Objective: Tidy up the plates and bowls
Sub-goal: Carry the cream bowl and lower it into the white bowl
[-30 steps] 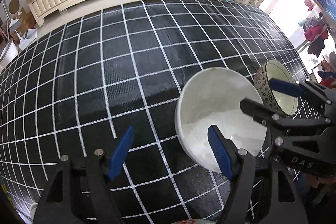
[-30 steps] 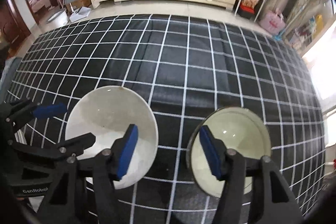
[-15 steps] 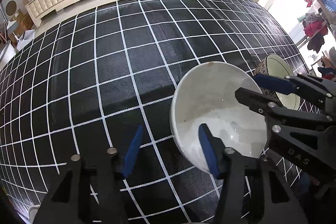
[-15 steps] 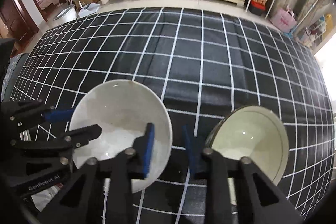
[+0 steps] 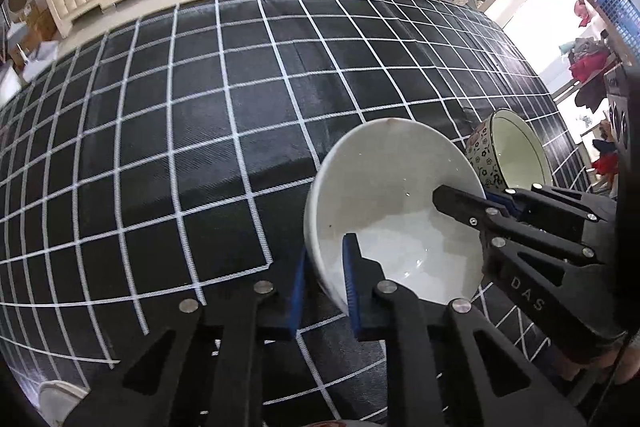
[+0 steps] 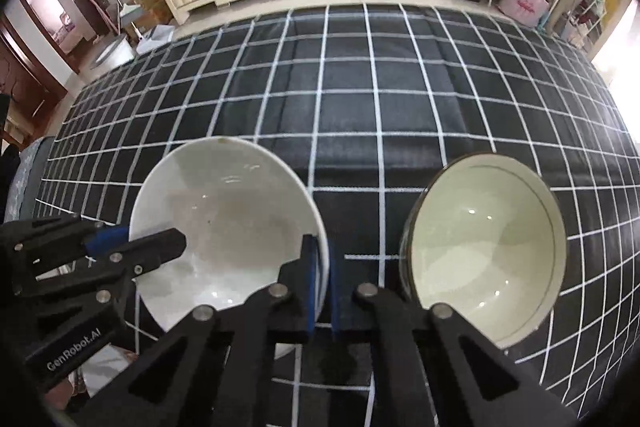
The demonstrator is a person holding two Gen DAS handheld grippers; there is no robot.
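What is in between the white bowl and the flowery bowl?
In the right wrist view, only a strip of checked cloth separates the white bowl from the flowery bowl; the right gripper, clamping the white bowl's rim, reaches into it.

Left tool [image 5: 324, 279] and right tool [image 6: 320, 279], both with pads pinched nearly together, tips converging.

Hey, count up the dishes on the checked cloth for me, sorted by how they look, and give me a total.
Plain white bowl: 1
Flower-patterned bowl with a cream inside: 1
Plates in clear view: 0
Total: 2 dishes
Both the left gripper and the right gripper are closed on the white bowl's rim.
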